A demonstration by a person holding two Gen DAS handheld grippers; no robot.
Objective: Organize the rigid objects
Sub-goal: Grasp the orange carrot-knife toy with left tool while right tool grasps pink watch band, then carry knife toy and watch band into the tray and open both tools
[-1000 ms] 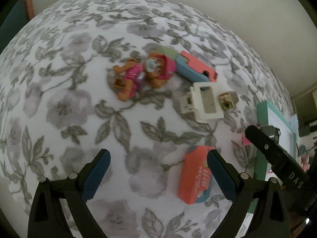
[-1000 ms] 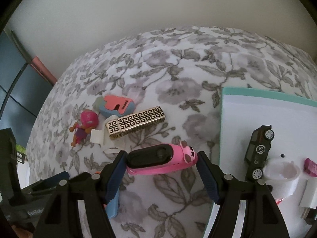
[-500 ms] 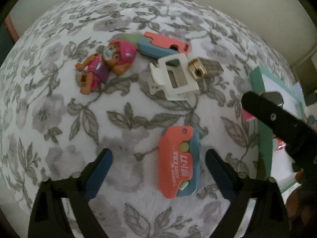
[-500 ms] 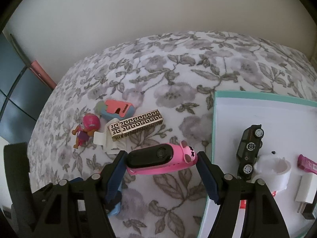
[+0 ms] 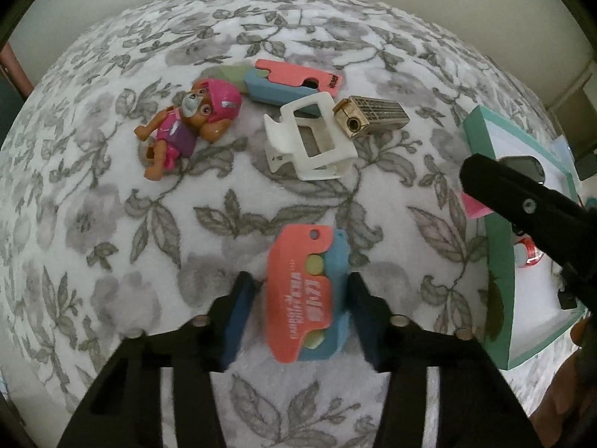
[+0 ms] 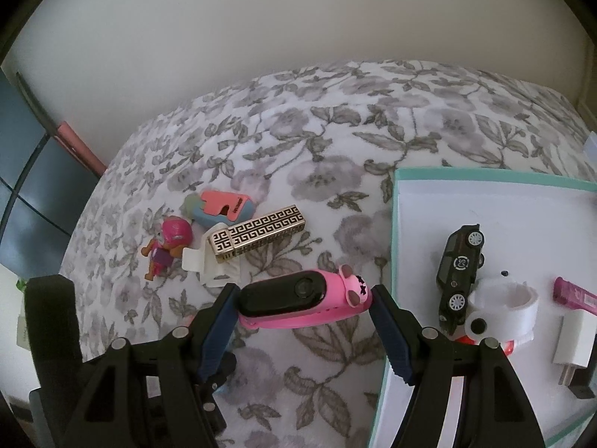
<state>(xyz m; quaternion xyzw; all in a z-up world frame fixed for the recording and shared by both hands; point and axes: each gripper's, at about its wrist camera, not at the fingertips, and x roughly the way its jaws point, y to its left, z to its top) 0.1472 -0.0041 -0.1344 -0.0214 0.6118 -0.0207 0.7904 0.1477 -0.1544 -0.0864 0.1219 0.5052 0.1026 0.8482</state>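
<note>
L wrist: left gripper (image 5: pixel 300 308) closed round the coral-blue card (image 5: pixel 308 295), fingers pressing both long edges, card btwn them over the floral cloth (image 5: pixel 112 224).

R wrist: right gripper (image 6: pixel 304 308) clamps the pink band (image 6: pixel 304 302) end to end, just left of the teal tray (image 6: pixel 390 336) rim.

Left claw (image 5: pixel 300 308) now narrowed around the coral-and-blue case (image 5: pixel 308 293).
</note>
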